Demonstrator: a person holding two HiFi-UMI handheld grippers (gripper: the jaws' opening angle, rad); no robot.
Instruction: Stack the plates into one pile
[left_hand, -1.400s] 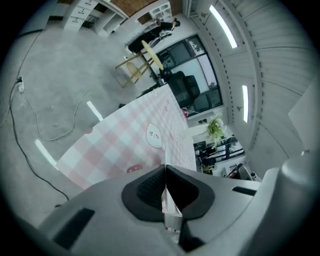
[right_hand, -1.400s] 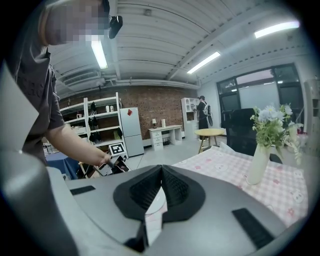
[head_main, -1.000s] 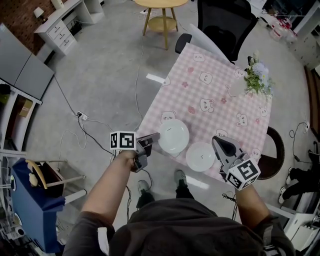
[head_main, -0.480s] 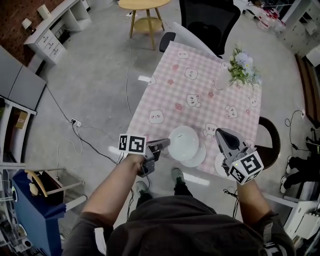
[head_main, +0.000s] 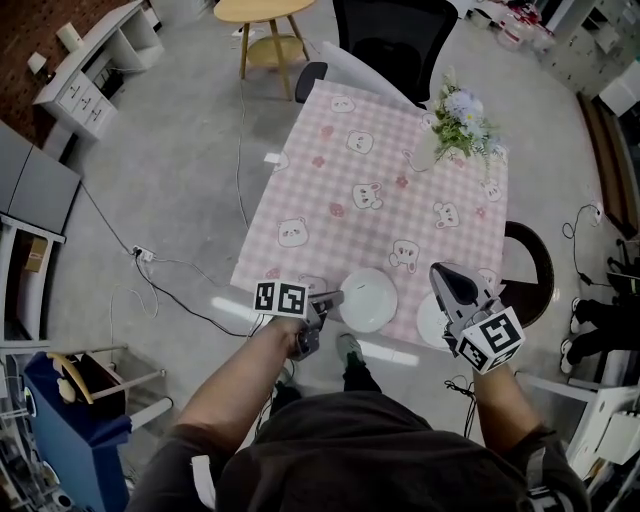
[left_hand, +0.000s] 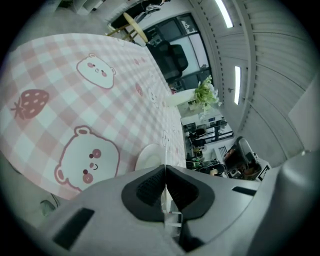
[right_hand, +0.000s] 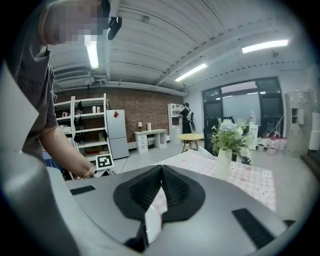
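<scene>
Gripping rim of white round plate (head_main: 367, 298) in my left tongs (head_main: 336, 297), clamped tight. My right tongs (head_main: 440, 272) pinch rim of second white plate (head_main: 428, 322). Both plates at near edge of pink bear-print worktop (head_main: 340, 170). Vase of pale flowers (head_main: 460, 120) at far corner, black chair (head_main: 390, 35) behind, well apart from the plates. Half second ago plates overlapped; now strip of cloth between them. Bare cloth ahead.
</scene>
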